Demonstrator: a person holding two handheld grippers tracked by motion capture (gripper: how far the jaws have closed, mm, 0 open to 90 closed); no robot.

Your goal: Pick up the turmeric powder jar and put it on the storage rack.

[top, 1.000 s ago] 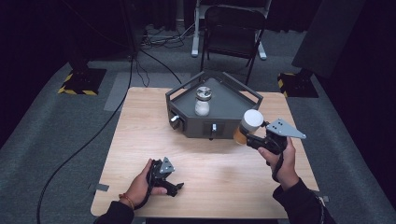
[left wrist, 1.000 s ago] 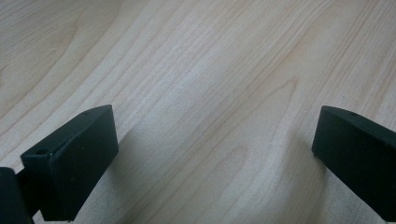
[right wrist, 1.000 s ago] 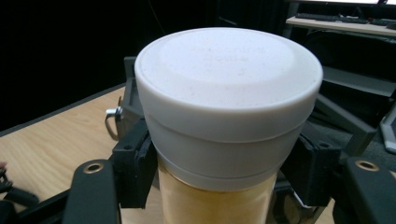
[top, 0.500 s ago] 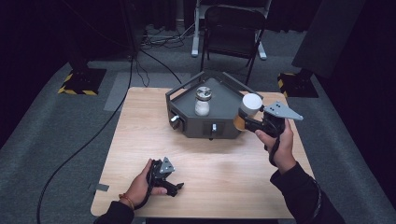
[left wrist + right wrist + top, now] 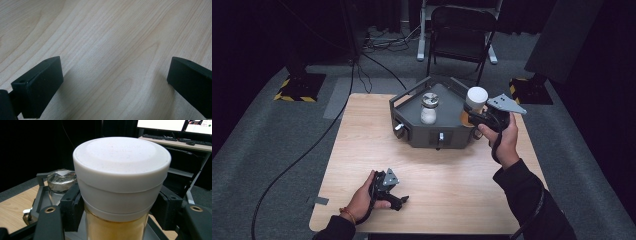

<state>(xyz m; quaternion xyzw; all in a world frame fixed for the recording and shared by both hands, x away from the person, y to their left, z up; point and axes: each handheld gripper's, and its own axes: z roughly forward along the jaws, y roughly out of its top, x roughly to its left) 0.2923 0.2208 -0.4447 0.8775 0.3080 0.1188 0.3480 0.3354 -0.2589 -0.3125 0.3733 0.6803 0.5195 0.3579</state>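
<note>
My right gripper [image 5: 473, 118] is shut on a jar with a white lid [image 5: 476, 96] and yellow-orange contents [image 5: 117, 227]; it holds the jar upright over the right part of the dark grey angular tray [image 5: 447, 131]. In the right gripper view the white-lidded jar [image 5: 122, 170] sits close up between the black jaws. A second jar with a metal lid and white contents [image 5: 429, 108] stands on the tray's left part, and shows behind as the metal-lidded jar [image 5: 61, 178]. My left gripper [image 5: 399, 201] rests near the table's front edge, jaws wide open over bare wood [image 5: 112, 50].
The wooden table [image 5: 362, 150] stands on grey carpet. A folding chair [image 5: 459, 30] is behind the tray. Cables run across the floor at the left. Knobs stick out of the tray's front wall [image 5: 399, 128].
My right gripper has carried the white-lidded jar from the table's right side up and over the tray's right part. The left hand has stayed put.
</note>
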